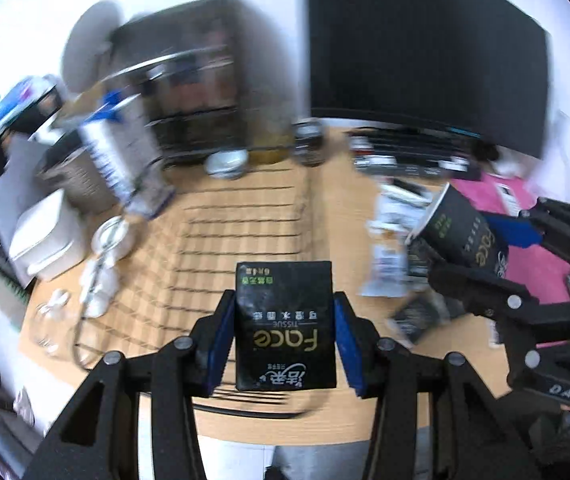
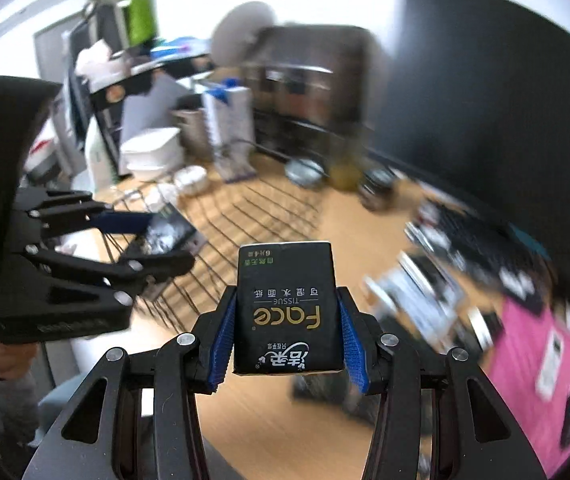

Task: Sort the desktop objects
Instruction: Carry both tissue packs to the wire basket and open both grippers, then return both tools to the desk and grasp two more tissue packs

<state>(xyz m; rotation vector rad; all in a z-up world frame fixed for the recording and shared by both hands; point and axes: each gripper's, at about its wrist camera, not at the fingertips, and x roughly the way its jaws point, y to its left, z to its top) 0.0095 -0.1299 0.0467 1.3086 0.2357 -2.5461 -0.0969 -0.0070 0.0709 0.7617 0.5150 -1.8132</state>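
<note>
You are carrying two tissue packs above the wire rack [image 1: 245,220]: left gripper [image 1: 283,344] fingers clamped on one tissue pack [image 1: 283,320], right gripper [image 2: 287,336] on another [image 2: 287,308]. Light, soft, slick film; you are gripping mid-sides, gently.

Office desk: monitor [image 1: 425,48], keyboard [image 1: 409,152], cluttered wooden desktop [image 1: 345,208].
</note>
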